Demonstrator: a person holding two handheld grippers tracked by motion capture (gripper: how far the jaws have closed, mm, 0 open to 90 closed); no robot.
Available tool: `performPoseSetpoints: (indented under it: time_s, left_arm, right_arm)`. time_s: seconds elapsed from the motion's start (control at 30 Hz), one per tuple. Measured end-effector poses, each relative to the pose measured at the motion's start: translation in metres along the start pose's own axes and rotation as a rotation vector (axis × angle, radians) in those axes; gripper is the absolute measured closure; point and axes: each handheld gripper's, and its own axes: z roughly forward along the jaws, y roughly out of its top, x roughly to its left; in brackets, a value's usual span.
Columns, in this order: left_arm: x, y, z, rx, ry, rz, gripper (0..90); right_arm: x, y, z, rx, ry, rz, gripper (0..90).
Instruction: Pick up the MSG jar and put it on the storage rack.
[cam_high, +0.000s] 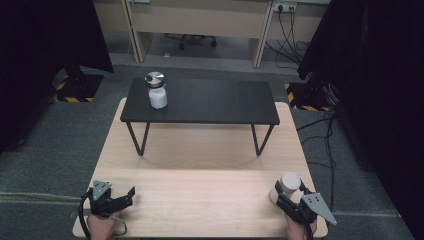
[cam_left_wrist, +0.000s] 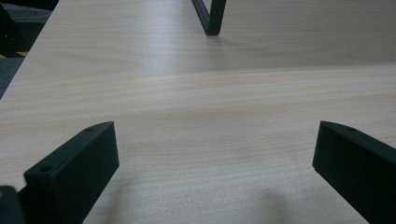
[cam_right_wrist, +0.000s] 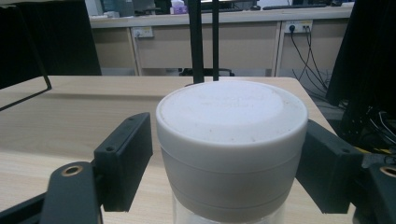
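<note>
My right gripper (cam_high: 283, 196) has its jaws on either side of a white-capped jar (cam_high: 288, 184), though I cannot tell whether they grip it. My left gripper (cam_high: 131, 196) has its jaws wide apart over the wooden table (cam_high: 200, 150). Another jar (cam_high: 156, 91) stands on the black shelf (cam_high: 220, 102).
</note>
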Motion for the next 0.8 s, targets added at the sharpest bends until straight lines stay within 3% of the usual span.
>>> performPoseSetpoints:
  time_s: [0.33, 0.8]
  left_arm:
    - [-0.0016, 0.0009, 0.0006, 0.006, 0.006, 0.007, 0.0]
    - [-0.002, 0.0004, 0.0003, 0.004, 0.008, 0.011, 0.0]
  right_arm:
    - [-0.0021, -0.0031, 0.0006, -0.005, -0.004, 0.013, 32.7]
    - [-0.0023, -0.0025, 0.0005, -0.004, -0.004, -0.009, 33.3]
